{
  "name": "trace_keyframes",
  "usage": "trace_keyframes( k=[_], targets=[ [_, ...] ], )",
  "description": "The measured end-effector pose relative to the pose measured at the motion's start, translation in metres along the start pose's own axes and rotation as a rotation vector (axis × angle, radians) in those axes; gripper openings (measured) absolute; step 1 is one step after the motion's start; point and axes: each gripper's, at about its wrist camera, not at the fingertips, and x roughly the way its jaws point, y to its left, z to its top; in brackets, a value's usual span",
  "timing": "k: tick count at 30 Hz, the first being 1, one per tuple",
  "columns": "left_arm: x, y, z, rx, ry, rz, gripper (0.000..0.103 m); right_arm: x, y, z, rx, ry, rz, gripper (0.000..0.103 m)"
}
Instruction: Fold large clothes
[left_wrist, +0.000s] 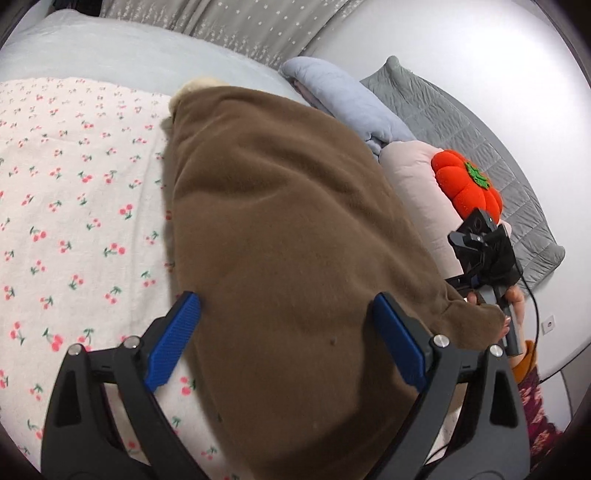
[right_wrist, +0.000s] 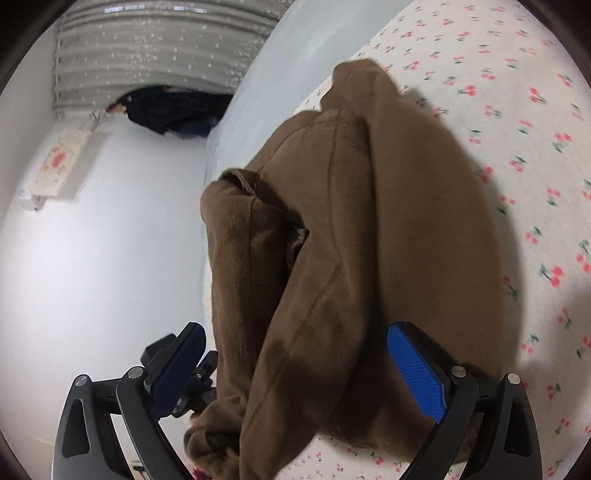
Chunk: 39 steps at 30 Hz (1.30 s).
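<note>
A white bedspread printed with red cherries (left_wrist: 74, 206) is seen covering the bed. The bulky brown fleece garment (left_wrist: 295, 229) is laid on it in a heap, one part hanging over the bed edge in the right wrist view. A round orange pumpkin-shaped cushion (left_wrist: 466, 184) is seen near grey pillows. The left gripper (left_wrist: 286, 343) is spread wide over the garment. The right gripper (right_wrist: 295, 373) is likewise spread, with brown fabric lying between its blue pads.
</note>
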Motion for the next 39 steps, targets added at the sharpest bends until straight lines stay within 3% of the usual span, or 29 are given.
trace_keyframes(
  k=[6, 8, 9, 10, 11, 12, 13, 17, 20, 23, 28, 33, 38, 39],
  targets=[
    [0.006, -0.019, -0.005, 0.124, -0.003, 0.080, 0.096, 0.044, 0.034, 0.008, -0.065, 0.077, 0.027, 0.102],
    [0.006, -0.020, -0.005, 0.126, -0.001, 0.087, 0.097, 0.063, 0.052, 0.004, -0.148, 0.086, -0.068, 0.100],
    [0.006, -0.019, -0.006, 0.126, 0.001, 0.096, 0.098, 0.075, 0.064, -0.001, -0.222, 0.094, -0.159, 0.085],
    [0.006, -0.018, -0.006, 0.124, 0.001, 0.103, 0.098, 0.082, 0.072, -0.004, -0.271, 0.094, -0.236, 0.060],
    [0.005, -0.015, -0.006, 0.118, 0.002, 0.103, 0.098, 0.088, 0.082, -0.009, -0.334, 0.083, -0.317, 0.048],
    [0.005, -0.013, -0.006, 0.111, 0.002, 0.099, 0.098, 0.089, 0.091, -0.012, -0.376, 0.070, -0.344, 0.031],
    [0.002, -0.010, -0.006, 0.100, -0.005, 0.087, 0.098, 0.089, 0.102, -0.015, -0.419, 0.055, -0.361, 0.021],
    [-0.011, 0.003, -0.002, 0.031, -0.036, 0.033, 0.098, 0.078, 0.150, -0.024, -0.521, 0.010, -0.402, 0.016],
    [-0.023, 0.002, 0.006, -0.004, -0.061, 0.028, 0.098, 0.056, 0.179, -0.024, -0.564, -0.023, -0.351, 0.015],
    [-0.033, -0.015, 0.014, 0.024, -0.082, 0.040, 0.098, 0.023, 0.189, -0.020, -0.589, -0.062, -0.296, 0.015],
    [-0.018, -0.046, 0.016, 0.100, -0.036, 0.054, 0.098, -0.028, 0.134, -0.001, -0.491, -0.112, -0.237, 0.015],
    [0.025, -0.059, 0.000, 0.124, 0.071, 0.060, 0.098, -0.052, 0.040, 0.008, -0.350, -0.145, -0.152, 0.015],
    [0.039, -0.070, -0.012, 0.234, 0.044, 0.128, 0.101, -0.039, -0.047, 0.011, -0.220, -0.170, -0.031, 0.018],
    [0.041, -0.070, -0.013, 0.241, 0.045, 0.138, 0.102, -0.028, -0.053, 0.010, -0.210, -0.178, -0.019, 0.025]
  ],
)
